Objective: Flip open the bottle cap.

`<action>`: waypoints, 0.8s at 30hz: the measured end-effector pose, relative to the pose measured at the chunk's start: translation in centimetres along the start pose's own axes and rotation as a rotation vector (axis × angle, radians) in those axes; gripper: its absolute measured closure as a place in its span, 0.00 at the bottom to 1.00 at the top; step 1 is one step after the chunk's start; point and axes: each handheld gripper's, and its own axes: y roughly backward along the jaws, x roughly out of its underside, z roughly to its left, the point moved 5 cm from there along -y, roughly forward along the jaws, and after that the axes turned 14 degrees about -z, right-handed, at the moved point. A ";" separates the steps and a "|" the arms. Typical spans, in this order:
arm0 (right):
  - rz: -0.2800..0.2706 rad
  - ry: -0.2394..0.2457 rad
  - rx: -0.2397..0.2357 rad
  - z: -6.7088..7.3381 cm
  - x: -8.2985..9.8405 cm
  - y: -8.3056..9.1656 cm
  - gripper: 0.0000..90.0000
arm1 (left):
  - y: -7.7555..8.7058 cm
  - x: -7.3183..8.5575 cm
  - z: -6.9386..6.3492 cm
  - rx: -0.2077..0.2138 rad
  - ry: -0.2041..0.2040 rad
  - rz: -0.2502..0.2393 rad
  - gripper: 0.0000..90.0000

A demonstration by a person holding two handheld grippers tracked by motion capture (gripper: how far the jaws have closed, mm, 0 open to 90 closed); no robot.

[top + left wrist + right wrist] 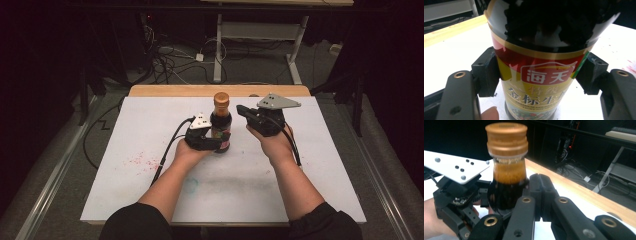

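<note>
Near the middle of the white table (150, 200): a dark glass bottle (220, 131), upright, round-bodied, with a ribbed gold cap (221, 98). Gripped low on the body by the left gripper (216, 143), jaws pressed against both sides of the label. Flanked on the right by the right gripper (242, 111), held just beside the bottle's neck, apart from it, jaws pressed together on nothing.

In the left gripper view: glossy red and gold label (541, 82) with white characters, squeezed between two black pads (485, 72); a fingertip (490, 113) at the lower edge.

In the right gripper view: cap ridges, amber liquid in the neck, the right gripper's closed jaws in front of the bottle, and the left gripper's grey perforated plate (456, 168) behind the bottle.

In the high view: red specks (140, 161) on the tabletop, a wooden strip (220, 90) along its far edge.
</note>
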 end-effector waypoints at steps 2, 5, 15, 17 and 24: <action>-0.002 0.003 0.000 0.0 -0.6 -0.1 1.00 | 0.0 0.0 0.0 -0.001 0.003 -0.001 0.31; -0.003 0.026 -0.002 0.2 -1.2 -0.4 1.00 | 0.0 0.0 0.1 0.001 0.004 0.000 0.31; 0.001 0.066 -0.027 0.7 -2.4 -1.3 1.00 | -0.1 0.0 0.0 -0.005 0.004 -0.004 0.31; 0.001 0.076 -0.031 0.9 -2.7 -1.4 1.00 | -0.1 0.0 0.0 -0.009 0.004 -0.006 0.31; 0.002 0.090 -0.036 0.9 -2.8 -1.4 1.00 | 0.0 0.1 -0.1 -0.009 -0.009 0.000 0.32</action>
